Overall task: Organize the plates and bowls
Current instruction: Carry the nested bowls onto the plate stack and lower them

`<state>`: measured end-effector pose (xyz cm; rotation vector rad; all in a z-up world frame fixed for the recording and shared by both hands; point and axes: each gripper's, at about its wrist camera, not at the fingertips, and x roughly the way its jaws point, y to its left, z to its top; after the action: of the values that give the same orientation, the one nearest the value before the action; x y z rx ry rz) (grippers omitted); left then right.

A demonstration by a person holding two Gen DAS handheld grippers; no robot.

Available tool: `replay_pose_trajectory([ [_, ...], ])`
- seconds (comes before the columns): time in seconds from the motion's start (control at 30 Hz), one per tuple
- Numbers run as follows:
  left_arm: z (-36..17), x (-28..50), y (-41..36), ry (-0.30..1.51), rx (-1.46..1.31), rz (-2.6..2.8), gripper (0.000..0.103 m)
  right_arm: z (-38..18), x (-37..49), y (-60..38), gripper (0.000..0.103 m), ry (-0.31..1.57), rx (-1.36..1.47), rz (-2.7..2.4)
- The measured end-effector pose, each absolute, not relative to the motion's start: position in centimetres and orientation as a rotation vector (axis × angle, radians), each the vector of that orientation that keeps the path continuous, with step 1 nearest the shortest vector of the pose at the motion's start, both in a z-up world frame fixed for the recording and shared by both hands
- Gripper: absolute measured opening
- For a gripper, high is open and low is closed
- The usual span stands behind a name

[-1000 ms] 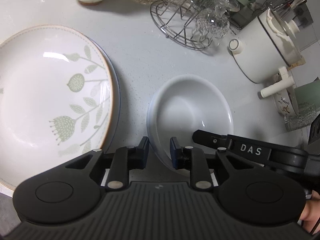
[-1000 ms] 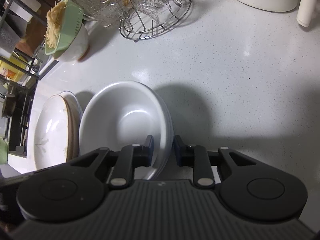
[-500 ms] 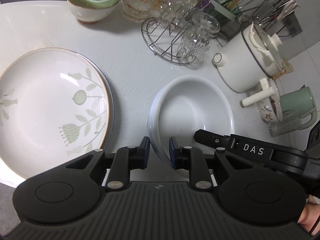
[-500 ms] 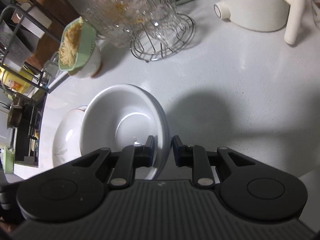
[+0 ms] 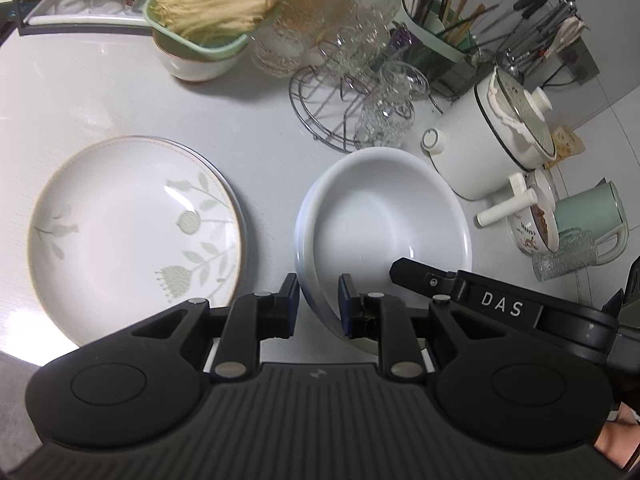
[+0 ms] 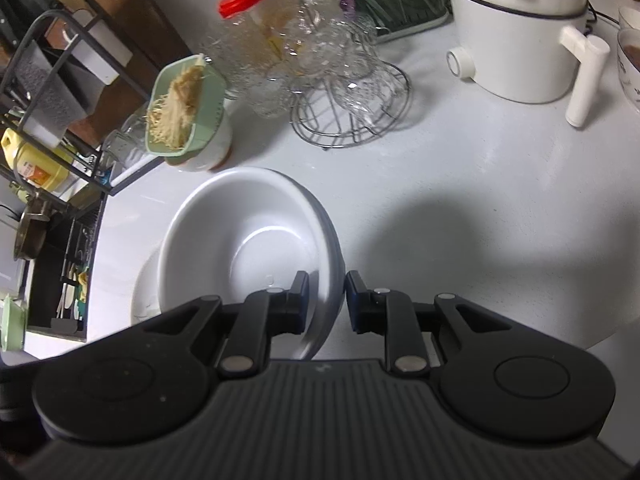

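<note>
Up comes the stack of plain white bowls (image 5: 384, 216), carried higher off the white table (image 5: 264, 128) than a second ago. The floral-patterned plate (image 5: 132, 232) shrinks below, and the green strainer of noodles (image 5: 208, 8) slides fully into view.

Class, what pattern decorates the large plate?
Pale green leaves and flowers on the plate; left wrist view.
</note>
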<state>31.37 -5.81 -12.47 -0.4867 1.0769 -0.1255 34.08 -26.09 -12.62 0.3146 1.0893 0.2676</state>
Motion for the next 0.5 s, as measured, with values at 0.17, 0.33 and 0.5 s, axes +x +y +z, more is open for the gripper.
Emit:
replay_pose_trajectory([
  [0.17,-11.9,31.2,-3.6,1.064,-0.500,-0.106,0.024,-12.1,34.3,-24.1,0.023,1.089,0.296,0.288],
  [0.33,-11.4,30.9,-1.3,1.044,-0.522,-0.088,0.024,-11.6,34.5,-21.9,0.023,1.079,0.286,0.308],
  [0.5,-11.4,30.5,1.3,1.029,-0.535,-0.065,0.024,-11.2,34.9,-19.2,0.023,1.072,0.277,0.328],
])
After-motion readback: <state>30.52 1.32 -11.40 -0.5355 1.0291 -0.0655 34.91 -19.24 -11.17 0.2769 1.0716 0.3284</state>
